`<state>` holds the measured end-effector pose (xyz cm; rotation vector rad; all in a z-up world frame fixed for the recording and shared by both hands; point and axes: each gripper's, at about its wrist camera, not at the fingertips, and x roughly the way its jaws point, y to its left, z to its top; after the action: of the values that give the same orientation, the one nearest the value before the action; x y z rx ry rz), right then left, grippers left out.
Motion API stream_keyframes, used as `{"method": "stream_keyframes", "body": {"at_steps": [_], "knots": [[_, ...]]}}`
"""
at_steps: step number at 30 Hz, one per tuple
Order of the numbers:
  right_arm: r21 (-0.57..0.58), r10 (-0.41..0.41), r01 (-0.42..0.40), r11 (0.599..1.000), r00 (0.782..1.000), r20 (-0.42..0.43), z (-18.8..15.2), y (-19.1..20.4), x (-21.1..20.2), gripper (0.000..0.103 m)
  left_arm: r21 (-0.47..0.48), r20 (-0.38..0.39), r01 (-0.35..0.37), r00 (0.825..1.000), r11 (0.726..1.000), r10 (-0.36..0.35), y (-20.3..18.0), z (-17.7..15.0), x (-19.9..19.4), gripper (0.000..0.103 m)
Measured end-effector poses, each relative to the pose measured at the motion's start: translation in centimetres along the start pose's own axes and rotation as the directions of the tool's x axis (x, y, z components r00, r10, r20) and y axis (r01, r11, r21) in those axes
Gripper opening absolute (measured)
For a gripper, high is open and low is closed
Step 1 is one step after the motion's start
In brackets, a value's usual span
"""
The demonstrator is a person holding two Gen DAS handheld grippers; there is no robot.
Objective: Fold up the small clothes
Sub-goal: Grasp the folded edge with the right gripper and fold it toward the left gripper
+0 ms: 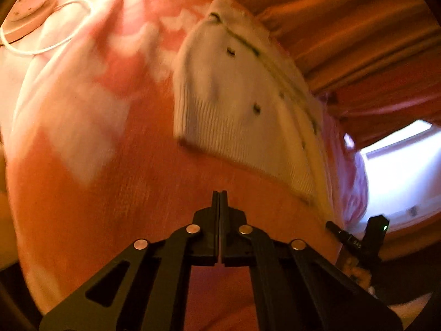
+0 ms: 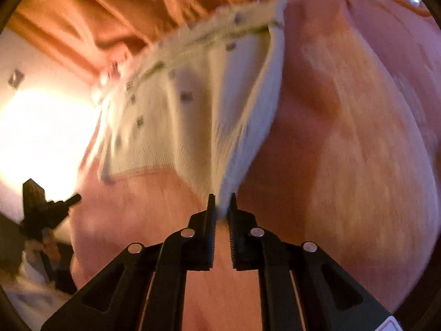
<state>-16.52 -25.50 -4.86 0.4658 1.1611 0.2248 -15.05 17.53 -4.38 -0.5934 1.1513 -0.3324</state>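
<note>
Left wrist view, left gripper (image 1: pixel 220 193) fingers pressed together with nothing between, white knitted garment (image 1: pixel 242 110) ahead on pink-and-white bedding (image 1: pixel 110 179), right wrist view, right gripper (image 2: pixel 222 196) pinching the garment's corner, cloth pulled up in a fold

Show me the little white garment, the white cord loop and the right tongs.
white garment (image 1: pixel 234 104): left wrist view, its ribbed middle.
white cord loop (image 1: pixel 49 48): left wrist view, its lower curve.
right tongs (image 2: pixel 222 201): right wrist view, between the tips.
</note>
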Motion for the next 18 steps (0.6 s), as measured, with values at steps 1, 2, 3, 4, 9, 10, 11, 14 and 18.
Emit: {"method": "stream_keyframes", "body": {"at_steps": [1,2,3,4,9,10,11,14,18], "knots": [[0.001,-0.014,0.014,1.000,1.000,-0.009,-0.5,-0.2,-0.1,0.000,0.027,-0.003,-0.015,1.000,1.000,0.015,-0.3,-0.2,0.0,0.000],[0.004,-0.031,0.031,1.000,0.999,-0.008,-0.8,-0.4,-0.3,0.001,0.046,0.001,-0.029,1.000,0.999,0.029,-0.6,-0.2,0.1,0.000],[0.015,-0.018,0.018,1.000,1.000,-0.013,-0.7,-0.7,-0.2,0.001,0.047,0.029,-0.029,0.999,0.998,0.028,-0.9,0.4,0.2,0.001],[0.026,-0.006,0.007,1.000,1.000,-0.011,-0.4,-0.8,-0.2,0.001,0.043,0.046,-0.021,0.999,0.999,0.019,-0.9,1.0,0.6,0.020],[0.025,-0.066,0.065,0.998,0.996,0.061,1.6,0.5,0.9,0.053,-0.016,0.109,-0.101,0.989,0.995,0.103,-1.0,4.8,3.3,0.082],[0.025,-0.061,0.059,0.998,0.996,0.065,1.8,0.7,1.4,0.055,-0.002,0.108,-0.117,0.987,0.993,0.117,-1.1,5.4,3.9,0.083],[0.028,-0.060,0.059,0.998,0.996,0.067,2.0,0.9,1.9,0.057,0.002,0.100,-0.139,0.985,0.990,0.138,-1.1,6.2,4.9,0.083],[0.051,-0.051,0.048,0.998,0.996,0.071,2.6,0.7,3.4,0.057,-0.010,0.080,-0.123,0.989,0.992,0.124,-0.3,7.2,6.9,0.083],[0.100,0.008,-0.017,0.995,0.996,0.091,3.8,0.0,4.8,0.030,-0.063,0.032,0.001,0.999,0.998,0.001,1.3,8.0,9.2,0.029]]}}
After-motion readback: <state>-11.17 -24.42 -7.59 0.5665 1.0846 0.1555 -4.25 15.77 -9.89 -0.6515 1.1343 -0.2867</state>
